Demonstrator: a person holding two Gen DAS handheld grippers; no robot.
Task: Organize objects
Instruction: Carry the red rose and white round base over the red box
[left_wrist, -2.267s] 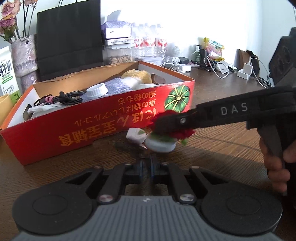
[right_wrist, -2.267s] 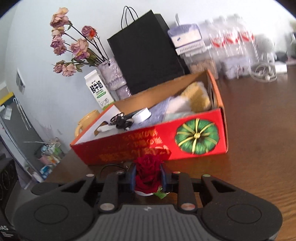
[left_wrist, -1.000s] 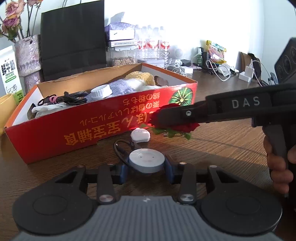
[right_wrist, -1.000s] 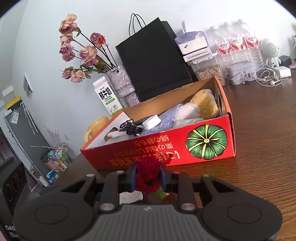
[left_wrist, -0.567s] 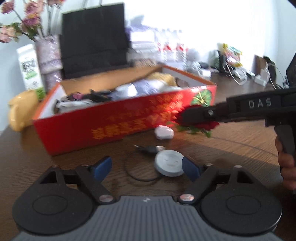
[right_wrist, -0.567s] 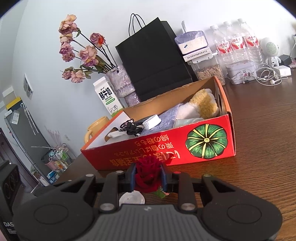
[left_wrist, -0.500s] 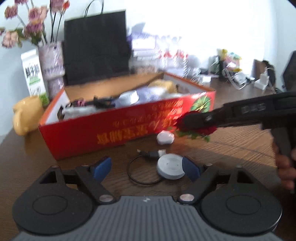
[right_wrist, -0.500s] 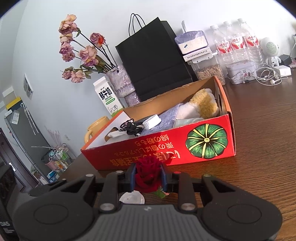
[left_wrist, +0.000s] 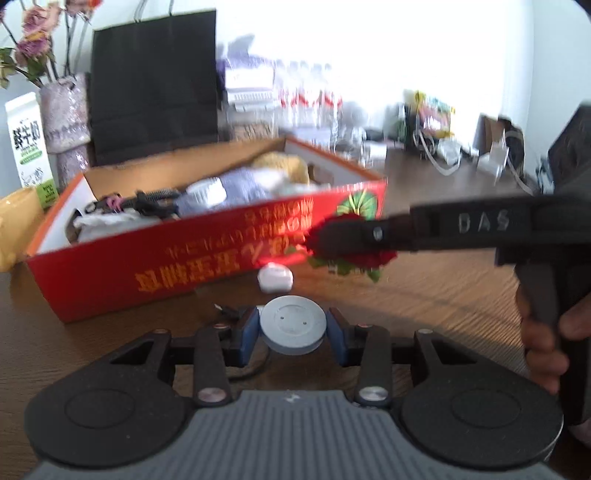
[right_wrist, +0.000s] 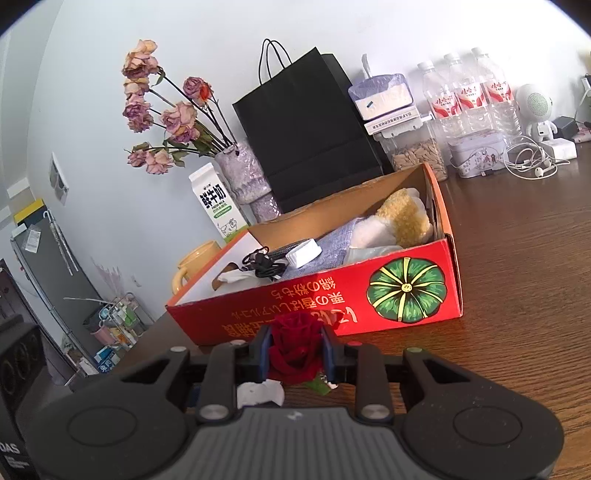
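Note:
My left gripper (left_wrist: 293, 334) has a round white charger disc (left_wrist: 293, 320) between its blue pads; the jaws are closing and the pads touch both sides of it. Its black cable (left_wrist: 229, 310) trails to the left on the wooden table. A small white case (left_wrist: 275, 277) lies just beyond it. My right gripper (right_wrist: 295, 350) is shut on a red rose (right_wrist: 295, 338), held above the table in front of the red cardboard box (right_wrist: 332, 301). In the left wrist view the right gripper (left_wrist: 332, 240) reaches in from the right with the rose (left_wrist: 369, 258).
The red box (left_wrist: 166, 258) holds cables, a white cap, cloth and a plush toy. Behind it stand a black paper bag (right_wrist: 310, 122), a vase of dried roses (right_wrist: 243, 173), a milk carton (right_wrist: 218, 203), a yellow mug (right_wrist: 195, 258) and water bottles (right_wrist: 465, 99). A person's hand (left_wrist: 543, 350) grips the right handle.
My left jaws opened wide with the disc lying on the table, then came back in on it. The right gripper and rose stayed in place.

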